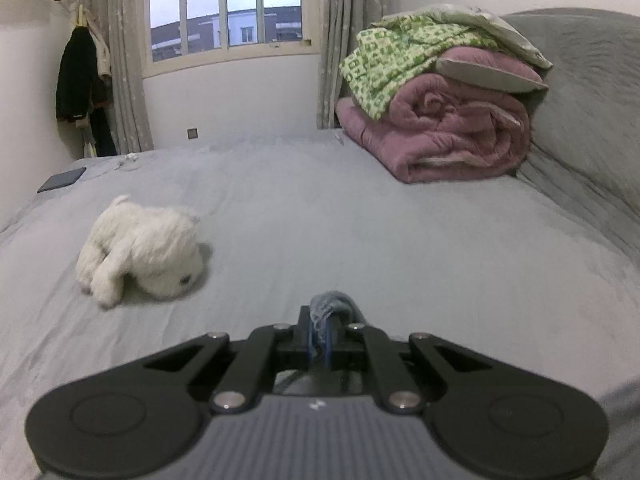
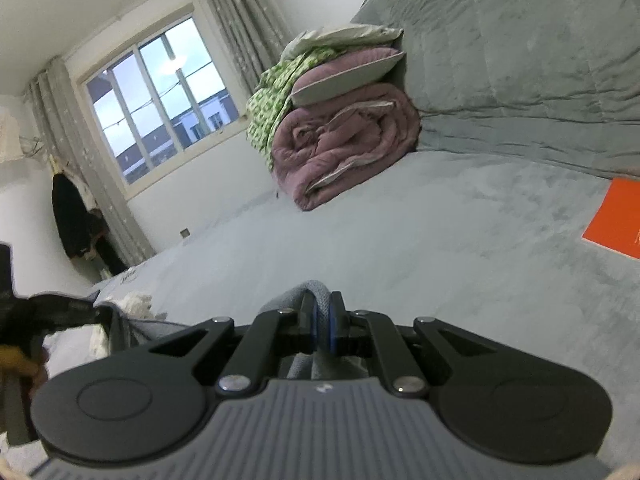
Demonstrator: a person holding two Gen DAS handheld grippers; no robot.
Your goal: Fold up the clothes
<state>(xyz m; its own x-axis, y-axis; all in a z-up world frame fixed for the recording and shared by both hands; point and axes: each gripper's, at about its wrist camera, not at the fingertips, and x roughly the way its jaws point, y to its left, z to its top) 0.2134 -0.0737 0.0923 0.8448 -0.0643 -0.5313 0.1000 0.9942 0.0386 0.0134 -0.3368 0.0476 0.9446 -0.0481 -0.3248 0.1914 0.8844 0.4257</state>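
Fingers of both the left gripper (image 1: 325, 326) and right gripper (image 2: 322, 326) were clamped on the grey-blue garment (image 2: 298, 294), which hung slung between them above the bed (image 1: 360, 216).

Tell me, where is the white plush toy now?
In the left wrist view the plush toy lies on the grey bed, left of the left gripper, apart from the folded quilts.

A white plush dog (image 1: 140, 248) is lying on the grey bed (image 1: 360, 220), rolled pink bedding (image 1: 452, 140) is sitting by the window (image 1: 226, 4), and an orange booklet (image 2: 616, 218) is resting nearby.
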